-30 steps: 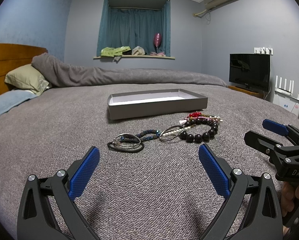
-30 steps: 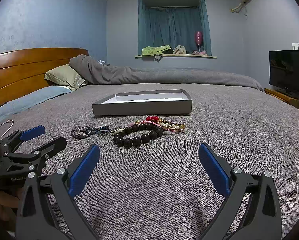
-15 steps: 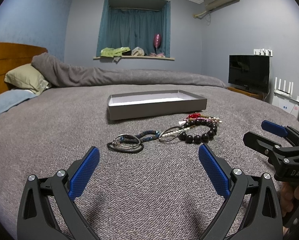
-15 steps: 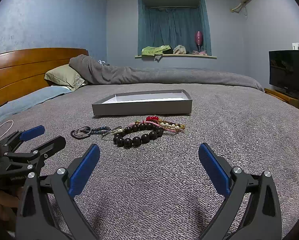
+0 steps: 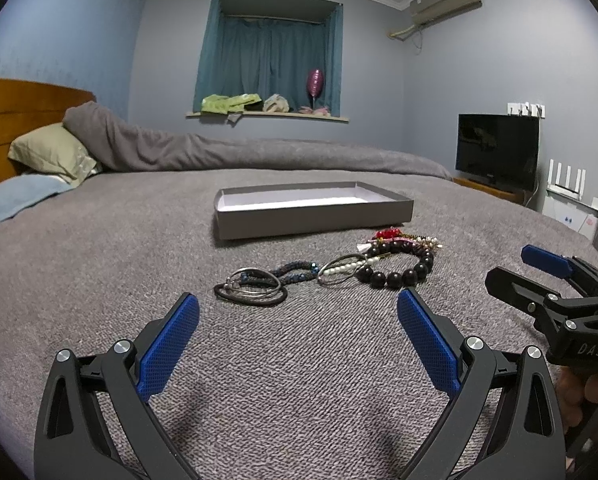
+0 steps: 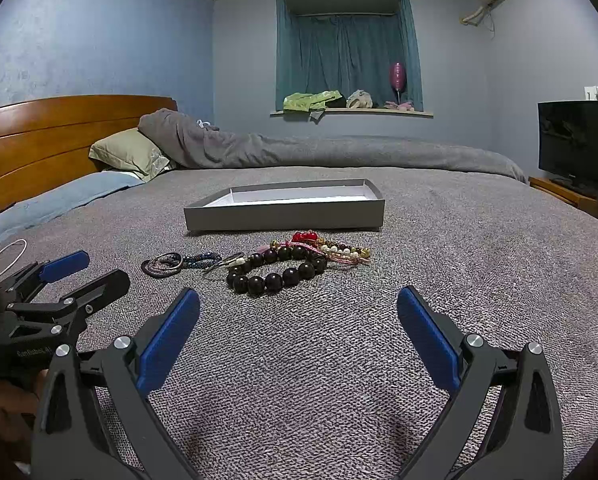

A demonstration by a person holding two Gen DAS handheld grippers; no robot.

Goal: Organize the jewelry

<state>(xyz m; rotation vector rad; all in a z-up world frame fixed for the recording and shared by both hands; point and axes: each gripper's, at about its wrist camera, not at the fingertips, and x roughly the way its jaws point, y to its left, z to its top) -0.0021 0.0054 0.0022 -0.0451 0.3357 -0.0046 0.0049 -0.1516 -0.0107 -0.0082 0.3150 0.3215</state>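
The left gripper (image 5: 298, 332) and right gripper (image 6: 298, 330) are both hovering low over the bed (image 5: 99, 264), jaws spread wide, gripping nothing. The grey tray (image 5: 313, 218) is sitting beyond them, nothing visible inside. The jewelry is lying just before it: dark bead bracelet (image 6: 277, 270), black hair ties (image 5: 251, 290), blue beaded strand (image 5: 295, 269), red-and-gold pieces (image 6: 327, 246)

Bracelet pile (image 6: 331, 249) too tangled to count; tv (image 6: 579, 144) cut by edge.
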